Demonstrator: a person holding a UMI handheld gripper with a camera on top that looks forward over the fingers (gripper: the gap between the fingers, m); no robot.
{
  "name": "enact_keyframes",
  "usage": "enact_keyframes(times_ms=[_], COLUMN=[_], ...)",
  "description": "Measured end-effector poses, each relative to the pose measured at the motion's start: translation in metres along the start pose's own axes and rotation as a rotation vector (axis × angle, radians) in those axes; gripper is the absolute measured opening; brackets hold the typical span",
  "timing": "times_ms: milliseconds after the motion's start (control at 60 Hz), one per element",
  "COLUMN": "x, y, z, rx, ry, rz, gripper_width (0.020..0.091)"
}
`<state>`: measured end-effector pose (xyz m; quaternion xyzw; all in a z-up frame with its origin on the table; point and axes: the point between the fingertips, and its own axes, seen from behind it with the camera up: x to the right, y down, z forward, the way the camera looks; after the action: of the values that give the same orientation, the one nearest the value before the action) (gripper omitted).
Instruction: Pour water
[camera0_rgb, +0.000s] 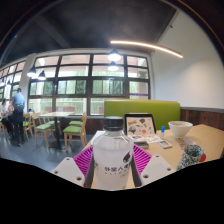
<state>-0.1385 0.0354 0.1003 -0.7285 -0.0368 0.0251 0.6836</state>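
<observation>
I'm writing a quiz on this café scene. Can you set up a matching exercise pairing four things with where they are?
Things:
1. bottle
2. white bowl
3. green sofa
4. person

Places:
A. by the windows, far off to one side
B. between the jaws, their pink pads against its sides
C. behind the table, under the windows
D. on the table, beyond the bottle

Pairs: 1-B, 2-D, 3-C, 4-A
</observation>
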Motion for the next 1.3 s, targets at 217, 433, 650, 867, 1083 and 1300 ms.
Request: enact_keyframes(times_ms=[217,433,650,867,1083,1300], x=[0.003,0.005,0.077,0.143,0.184,0.146], y=[-0.002,-0.014,-0.074,-0.069,-0.057,-0.068], z=[0.011,0.007,-0.008,-0.015,-0.044,-0.078], rx=[0.029,0.007,0.078,0.114,0.219,0.157], ry=[-0.052,-0.119,-0.313,-0.310,-0.157,-0.206], rz=[0.004,0.295,1.207,1.835,2.156,2.194], gripper_width=[0.0448,0.0396,0.0396,0.0398,0.0417,0.0416])
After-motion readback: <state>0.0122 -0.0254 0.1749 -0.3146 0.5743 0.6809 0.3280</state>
